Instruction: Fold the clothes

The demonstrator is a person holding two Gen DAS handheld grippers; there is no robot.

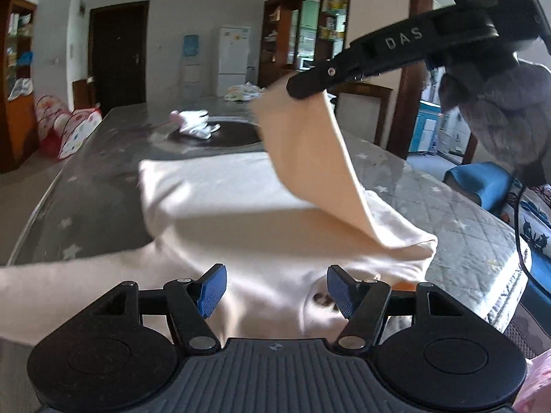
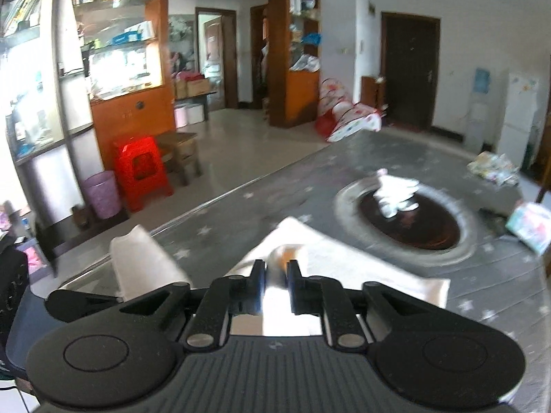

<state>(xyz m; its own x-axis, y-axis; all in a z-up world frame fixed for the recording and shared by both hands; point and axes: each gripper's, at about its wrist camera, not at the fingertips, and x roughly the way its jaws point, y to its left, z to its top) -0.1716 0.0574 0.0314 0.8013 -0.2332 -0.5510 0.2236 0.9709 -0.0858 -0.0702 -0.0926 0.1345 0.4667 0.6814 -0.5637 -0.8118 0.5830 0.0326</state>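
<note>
Lying flat on grey star-print table: cream shirt. Right gripper fingers clamped on its lifted sleeve; left gripper fingers apart, empty, above shirt.

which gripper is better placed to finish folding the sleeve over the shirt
Right. The right gripper already has the cream sleeve lifted above the shirt body. The left gripper hovers open over the near fabric, holding nothing.

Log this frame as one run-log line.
step: folding sleeve over | right gripper: pinching cream sleeve, lifted | left gripper: open over cream shirt | surface: grey star table
</note>
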